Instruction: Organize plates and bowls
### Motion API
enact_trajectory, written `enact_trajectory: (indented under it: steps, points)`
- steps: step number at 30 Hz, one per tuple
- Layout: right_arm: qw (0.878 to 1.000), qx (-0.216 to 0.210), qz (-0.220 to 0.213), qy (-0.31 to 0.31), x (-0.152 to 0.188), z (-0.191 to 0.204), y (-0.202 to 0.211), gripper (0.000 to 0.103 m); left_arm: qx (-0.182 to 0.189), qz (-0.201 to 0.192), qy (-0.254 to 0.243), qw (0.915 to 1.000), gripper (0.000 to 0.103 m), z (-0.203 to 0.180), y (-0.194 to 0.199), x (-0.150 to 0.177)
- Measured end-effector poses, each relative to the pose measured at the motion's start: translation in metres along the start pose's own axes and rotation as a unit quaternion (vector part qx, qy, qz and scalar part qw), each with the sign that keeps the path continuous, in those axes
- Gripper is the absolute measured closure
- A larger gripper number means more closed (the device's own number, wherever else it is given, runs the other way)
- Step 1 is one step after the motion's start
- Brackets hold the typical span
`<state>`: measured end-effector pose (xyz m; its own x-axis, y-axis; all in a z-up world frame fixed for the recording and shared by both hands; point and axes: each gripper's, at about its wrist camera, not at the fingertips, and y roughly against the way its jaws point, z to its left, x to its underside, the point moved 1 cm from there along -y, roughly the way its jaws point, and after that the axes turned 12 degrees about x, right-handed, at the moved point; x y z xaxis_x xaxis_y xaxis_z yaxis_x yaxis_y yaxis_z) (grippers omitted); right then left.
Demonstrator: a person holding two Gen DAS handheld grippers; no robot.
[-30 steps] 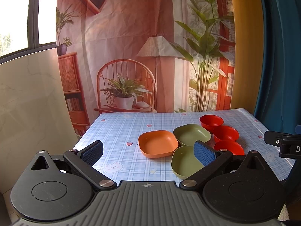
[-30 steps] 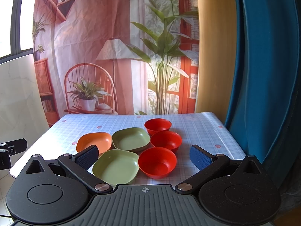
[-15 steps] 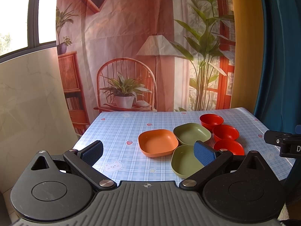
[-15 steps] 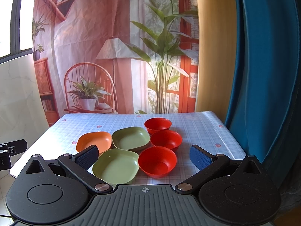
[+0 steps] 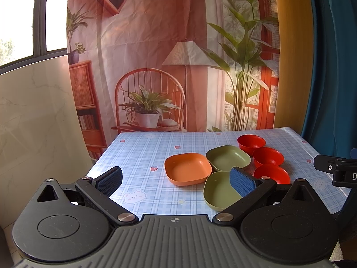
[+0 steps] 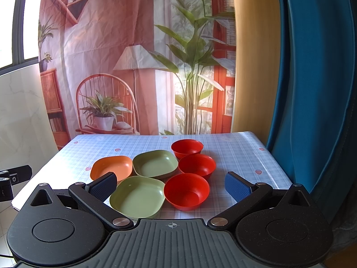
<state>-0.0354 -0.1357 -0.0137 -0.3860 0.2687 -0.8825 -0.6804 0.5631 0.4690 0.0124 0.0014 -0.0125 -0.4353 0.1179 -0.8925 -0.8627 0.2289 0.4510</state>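
Blue checked table carries everything, bunched toward its right half. Two green square plates sit near and far, an orange square plate just left of the far one. Three red bowls line up on their right. Left hand-held gripper and right hand-held gripper both hover spread wide, holding nothing.
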Motion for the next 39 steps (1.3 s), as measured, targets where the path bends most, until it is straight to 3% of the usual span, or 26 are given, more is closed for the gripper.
enact_trajectory:
  steps: [11,17,20,23,30,34,39]
  points:
    - [1.0,-0.006,-0.005,-0.005,0.003,-0.001,-0.003,0.0,0.006,0.007,0.007,0.9999,0.0,0.004,-0.006,-0.002]
    - [0.999,-0.042,-0.015,-0.018,0.002,-0.006,-0.023,0.0,0.003,-0.022,-0.007,0.9997,0.0,0.004,-0.02,-0.008]
    - [0.996,-0.068,-0.051,-0.009,-0.001,-0.008,-0.034,0.0,-0.003,-0.011,-0.024,0.9996,0.0,0.002,-0.04,-0.012]
    - [0.996,-0.054,-0.076,-0.004,-0.005,-0.006,-0.053,0.0,-0.005,0.0,-0.023,0.9997,0.0,0.004,-0.059,-0.012]
    - [0.997,-0.064,-0.039,-0.004,-0.001,0.001,-0.104,0.0,0.002,0.021,-0.012,0.9997,0.0,0.009,-0.103,-0.002]
    - [0.996,-0.082,0.009,-0.014,0.01,0.007,-0.132,0.0,0.009,0.034,-0.004,0.9994,0.001,0.011,-0.124,0.006]
    - [0.997,-0.065,0.038,0.007,0.027,0.018,-0.153,0.0,0.014,0.053,0.015,0.9984,0.001,0.017,-0.147,0.015]
